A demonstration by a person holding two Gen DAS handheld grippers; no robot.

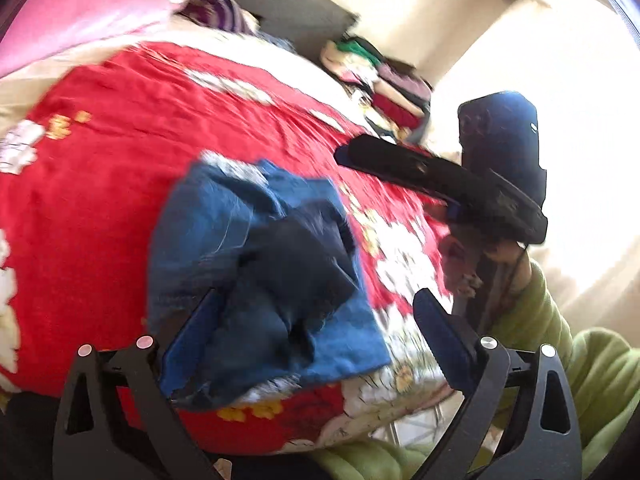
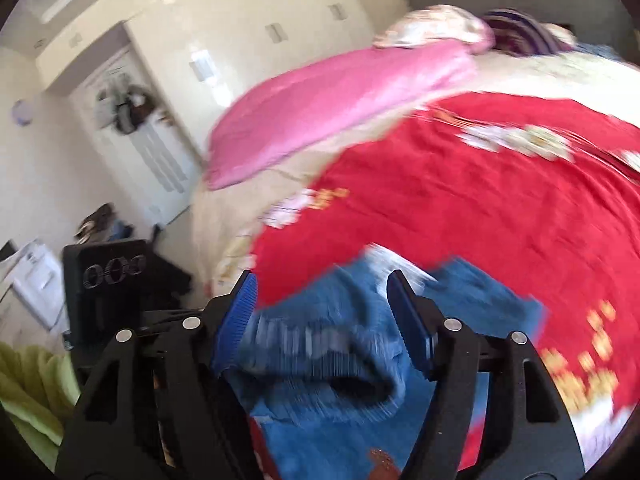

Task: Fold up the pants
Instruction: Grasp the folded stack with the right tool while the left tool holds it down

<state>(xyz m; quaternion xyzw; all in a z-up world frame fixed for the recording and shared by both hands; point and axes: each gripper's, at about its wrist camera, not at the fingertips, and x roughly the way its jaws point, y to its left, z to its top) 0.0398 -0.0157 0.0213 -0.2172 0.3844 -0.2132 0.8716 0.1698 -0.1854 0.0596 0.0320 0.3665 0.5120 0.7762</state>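
The pants (image 1: 260,280), a bunched denim heap on the red bedspread (image 1: 120,160), fill the lower centre of both wrist views. Both the left gripper (image 1: 316,320) and right gripper (image 2: 320,312) hang jaws apart, holding nothing. The heap's long axis runs lower right to upper left in the left view, and the right gripper seems nearer.

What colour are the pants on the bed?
Blue denim pants, clearest in the left wrist view.

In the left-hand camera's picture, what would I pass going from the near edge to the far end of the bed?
Left gripper, open → blue jeans, bunched → red flowered bedspread → pink quilt → purple striped pillow.
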